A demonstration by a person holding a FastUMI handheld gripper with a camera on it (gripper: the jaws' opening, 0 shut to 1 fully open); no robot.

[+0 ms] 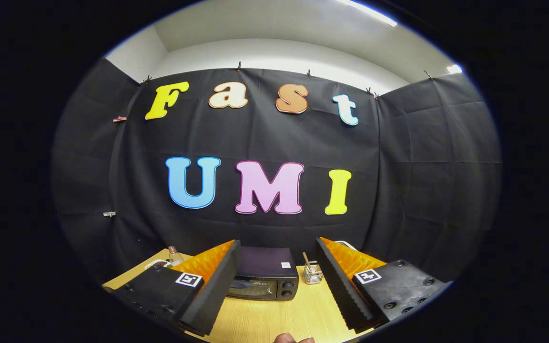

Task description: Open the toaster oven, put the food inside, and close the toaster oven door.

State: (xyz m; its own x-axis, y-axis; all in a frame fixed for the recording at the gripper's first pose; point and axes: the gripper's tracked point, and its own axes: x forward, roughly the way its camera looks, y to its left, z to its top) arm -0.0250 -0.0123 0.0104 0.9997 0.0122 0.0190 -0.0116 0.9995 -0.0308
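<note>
A black toaster oven (266,275) stands on the wooden table (279,317), beyond my fingers and between them, its glass door shut. My gripper (277,286) is open and held well above the table, with nothing between its black ribbed pads (217,286). A small reddish-brown piece of food (293,339) peeks up at the table's near edge, below the fingers.
A small wire basket (312,275) with a stick in it stands just right of the oven. Left of the oven, behind my left finger, a clear bottle (175,256) and a white object (156,263) sit near the table's far corner.
</note>
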